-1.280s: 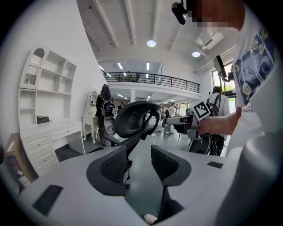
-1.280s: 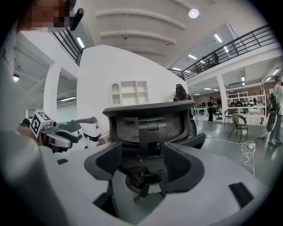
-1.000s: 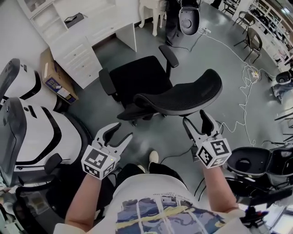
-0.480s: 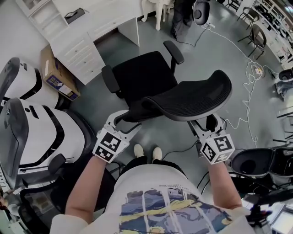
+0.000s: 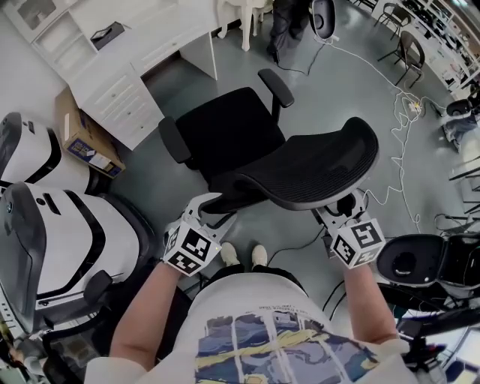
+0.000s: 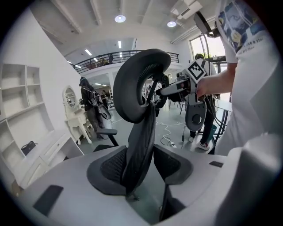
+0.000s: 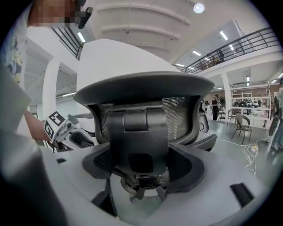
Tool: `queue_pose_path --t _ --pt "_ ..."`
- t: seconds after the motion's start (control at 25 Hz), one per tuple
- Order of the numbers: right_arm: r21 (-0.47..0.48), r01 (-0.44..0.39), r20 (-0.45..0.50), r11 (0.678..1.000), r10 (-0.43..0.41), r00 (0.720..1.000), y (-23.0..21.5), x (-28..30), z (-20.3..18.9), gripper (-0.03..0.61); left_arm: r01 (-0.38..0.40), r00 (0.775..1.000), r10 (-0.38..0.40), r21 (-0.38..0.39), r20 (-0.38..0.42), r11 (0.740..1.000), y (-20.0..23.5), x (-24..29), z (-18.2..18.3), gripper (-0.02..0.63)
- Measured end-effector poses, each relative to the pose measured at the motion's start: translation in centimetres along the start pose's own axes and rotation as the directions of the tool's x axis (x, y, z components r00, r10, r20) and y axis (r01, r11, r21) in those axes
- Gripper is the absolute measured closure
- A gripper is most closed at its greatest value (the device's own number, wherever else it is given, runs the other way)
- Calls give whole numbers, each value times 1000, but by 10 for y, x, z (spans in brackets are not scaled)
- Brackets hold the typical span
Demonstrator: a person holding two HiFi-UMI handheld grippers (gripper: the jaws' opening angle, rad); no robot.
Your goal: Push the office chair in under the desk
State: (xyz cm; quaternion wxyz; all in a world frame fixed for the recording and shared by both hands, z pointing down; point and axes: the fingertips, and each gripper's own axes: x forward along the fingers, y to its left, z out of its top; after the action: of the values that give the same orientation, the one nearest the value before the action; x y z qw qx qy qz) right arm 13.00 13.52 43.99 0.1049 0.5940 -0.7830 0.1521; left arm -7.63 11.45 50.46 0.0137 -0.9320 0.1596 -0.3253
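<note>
The black mesh office chair (image 5: pixel 225 131) stands on the grey floor, its seat facing the white desk (image 5: pixel 172 34) at the upper left. Its backrest (image 5: pixel 315 165) leans toward me. My left gripper (image 5: pixel 212 208) is at the backrest's left edge (image 6: pixel 139 145); its jaws have just been closing, and the pads now sit against that edge on both sides. My right gripper (image 5: pixel 341 214) reaches under the backrest's rim. In the right gripper view its pads flank the black rear support block (image 7: pixel 139 141), touching both sides.
White-and-black machines (image 5: pixel 67 225) crowd the left. A cardboard box (image 5: pixel 86 139) sits by the desk's drawers (image 5: pixel 112 90). Cables (image 5: pixel 397 150) trail over the floor at the right, beside a black round unit (image 5: pixel 409 262). A person's legs (image 5: pixel 289 22) show beyond the chair.
Both grippers have moved forward from free air to the backrest. The left one sank and rolled onto the backrest's left edge. The right one slid under the rim.
</note>
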Motion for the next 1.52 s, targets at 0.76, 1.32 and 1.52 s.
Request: queue_pose_path --t 0.76,1.32,1.52 --pt "-14 11 12 1000 -11 1000 0 11 4 249 80 996 -81 77 21 994 7 1 -2 441" --pt "-2 20 6 1000 -20 1000 -8 32 14 249 109 993 -112 96 24 989 30 10 2 448" --pt "-1 12 12 1000 -12 1000 -14 48 21 249 109 994 -111 81 21 991 46 16 5 448"
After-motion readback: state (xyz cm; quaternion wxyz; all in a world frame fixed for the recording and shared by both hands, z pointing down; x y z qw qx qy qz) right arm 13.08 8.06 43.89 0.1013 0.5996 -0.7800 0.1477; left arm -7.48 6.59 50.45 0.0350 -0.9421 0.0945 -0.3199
